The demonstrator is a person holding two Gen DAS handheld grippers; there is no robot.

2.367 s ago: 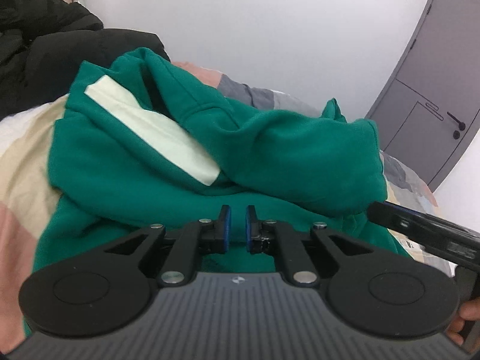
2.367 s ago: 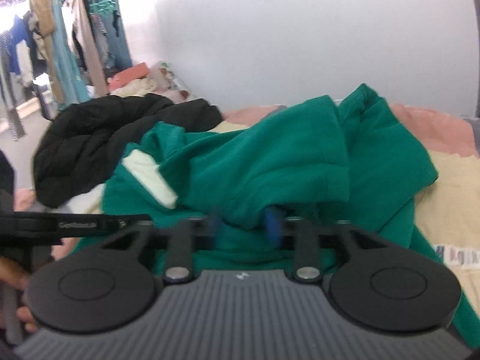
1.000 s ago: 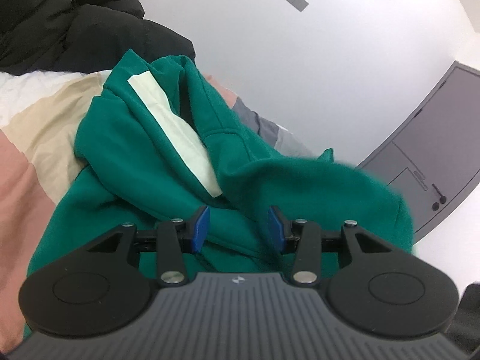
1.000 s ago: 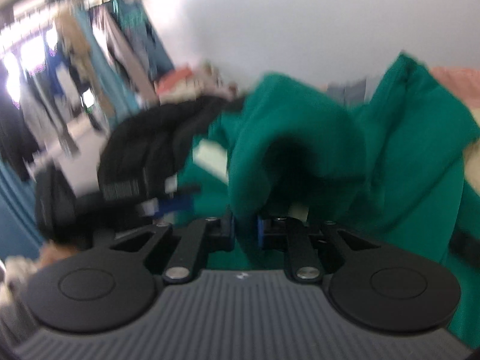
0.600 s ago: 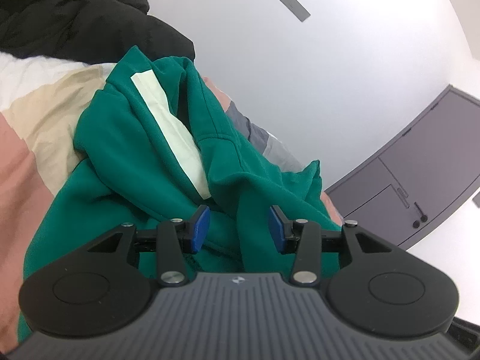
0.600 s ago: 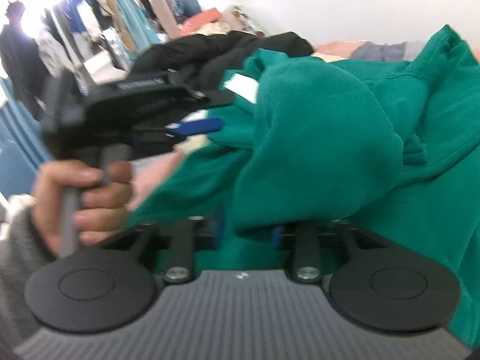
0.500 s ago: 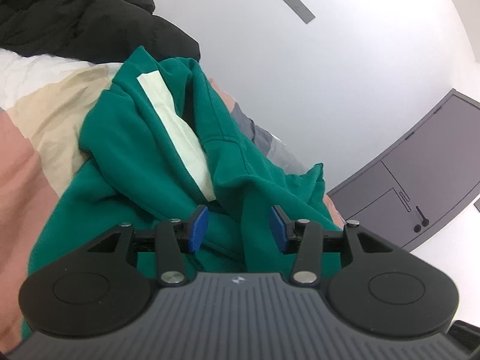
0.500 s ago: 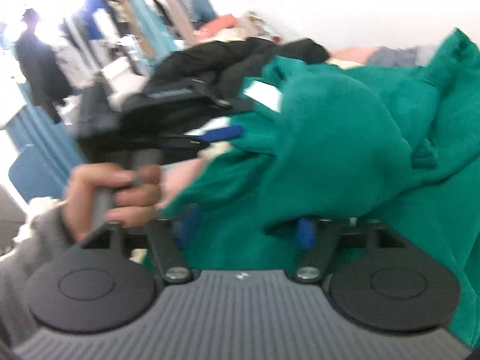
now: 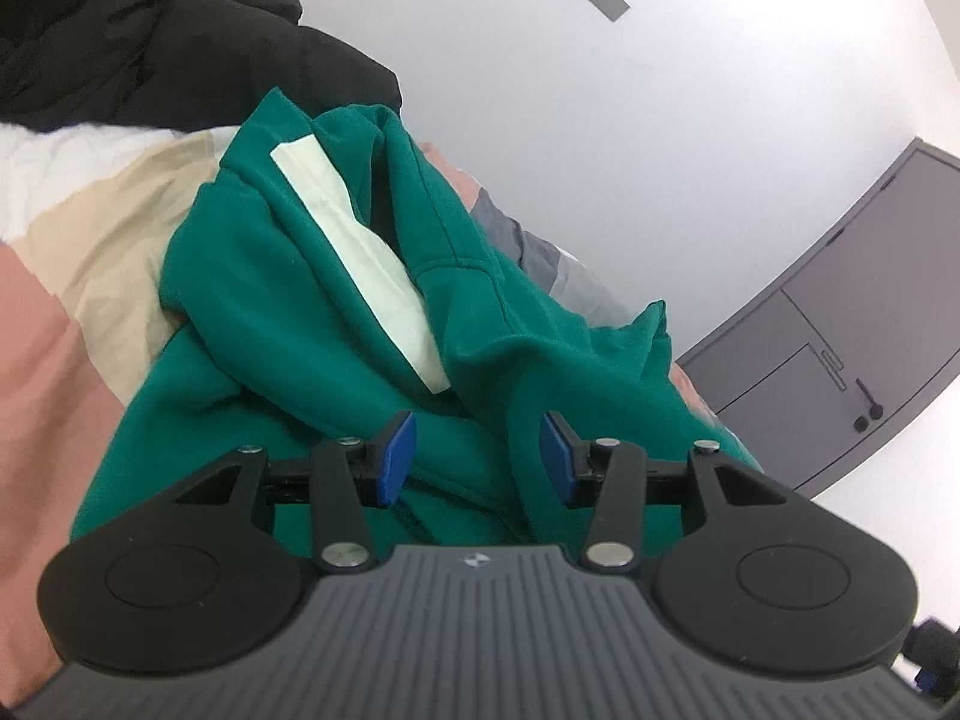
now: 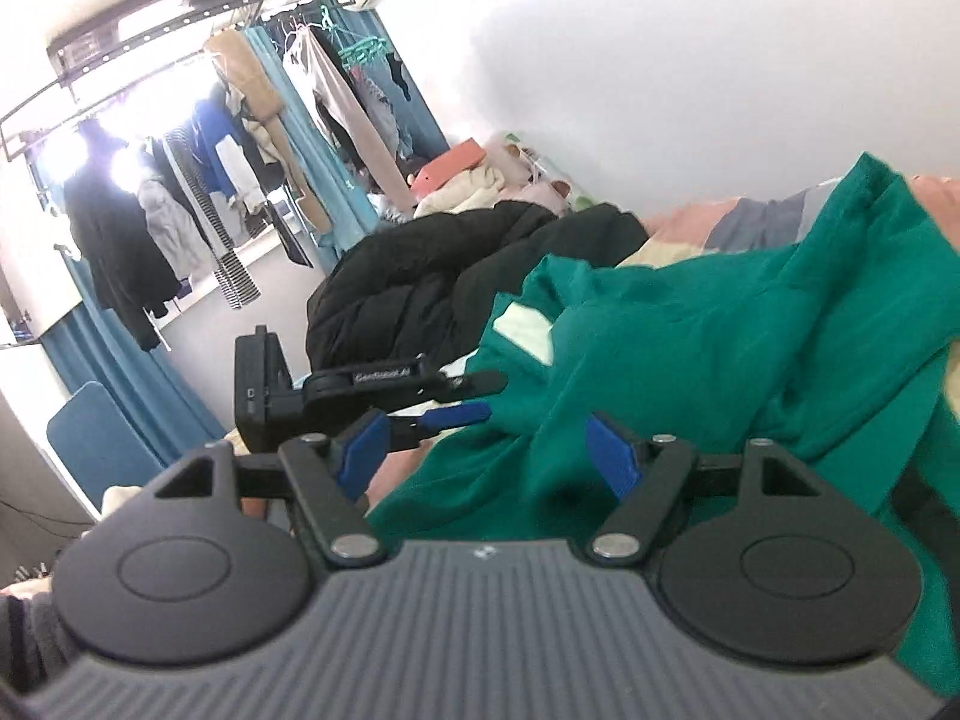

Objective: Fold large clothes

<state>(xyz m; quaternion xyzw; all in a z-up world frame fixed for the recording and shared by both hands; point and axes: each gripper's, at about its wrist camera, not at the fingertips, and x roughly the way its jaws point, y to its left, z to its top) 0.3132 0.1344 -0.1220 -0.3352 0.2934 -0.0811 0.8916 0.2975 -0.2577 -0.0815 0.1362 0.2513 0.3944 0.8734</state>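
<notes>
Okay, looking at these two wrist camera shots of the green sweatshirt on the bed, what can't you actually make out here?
- Green sweatshirt: its near hem is hidden behind the left gripper body in the left wrist view; its sleeves are lost in the bunched folds.
- Left gripper in the right wrist view: its handle and the holding hand sit behind the right gripper.
- Hanging clothes: washed out by window glare.

Right gripper (image 10: 486, 456) just opened wide; left gripper (image 9: 477, 459) half-open.
</notes>
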